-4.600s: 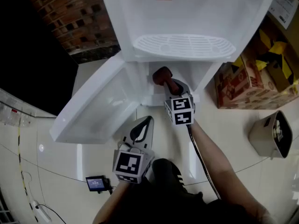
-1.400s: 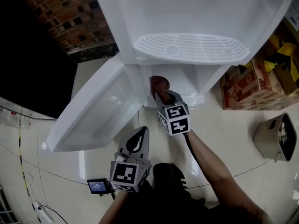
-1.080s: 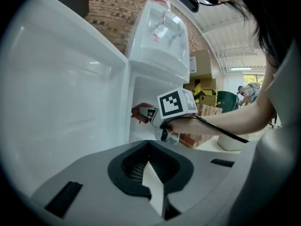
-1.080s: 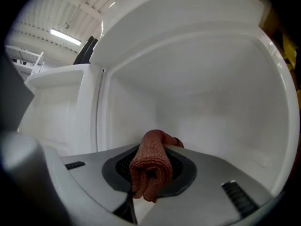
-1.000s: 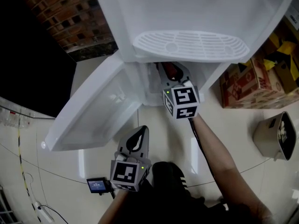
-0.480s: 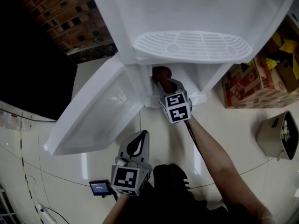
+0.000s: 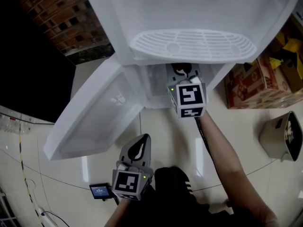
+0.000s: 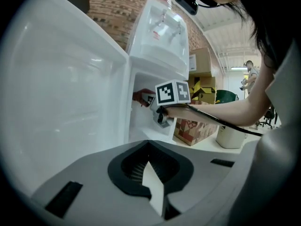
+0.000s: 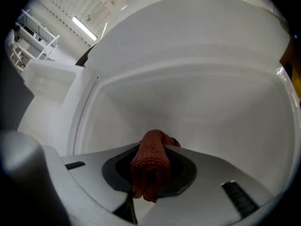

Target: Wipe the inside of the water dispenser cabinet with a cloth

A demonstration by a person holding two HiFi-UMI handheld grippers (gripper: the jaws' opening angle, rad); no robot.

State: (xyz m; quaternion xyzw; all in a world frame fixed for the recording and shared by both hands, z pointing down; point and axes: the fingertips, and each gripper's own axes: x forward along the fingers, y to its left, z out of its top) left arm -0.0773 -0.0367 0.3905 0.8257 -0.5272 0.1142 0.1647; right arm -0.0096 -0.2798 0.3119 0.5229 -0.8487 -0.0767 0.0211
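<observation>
The white water dispenser (image 7: 189, 13) stands with its cabinet door (image 7: 90, 119) swung open to the left. My right gripper (image 7: 182, 71) reaches into the cabinet opening just under the drip tray (image 7: 194, 44), shut on a bunched red cloth (image 7: 179, 69). In the right gripper view the cloth (image 9: 150, 171) sticks out between the jaws, close to the white inner wall (image 9: 197, 102). My left gripper (image 7: 143, 140) hangs low near the person's body, shut and holding nothing. From the left gripper view the cloth (image 8: 140, 97) shows inside the opening.
Cardboard boxes (image 7: 253, 79) stand right of the dispenser and a beige bin (image 7: 280, 137) sits further right on the tiled floor. A small device with a lit screen (image 7: 100, 191) lies lower left. A brick wall (image 7: 52, 13) is behind at upper left.
My right gripper has swung with the cloth from the left side of the cabinet opening to higher and further right, under the drip tray. The left gripper has barely moved.
</observation>
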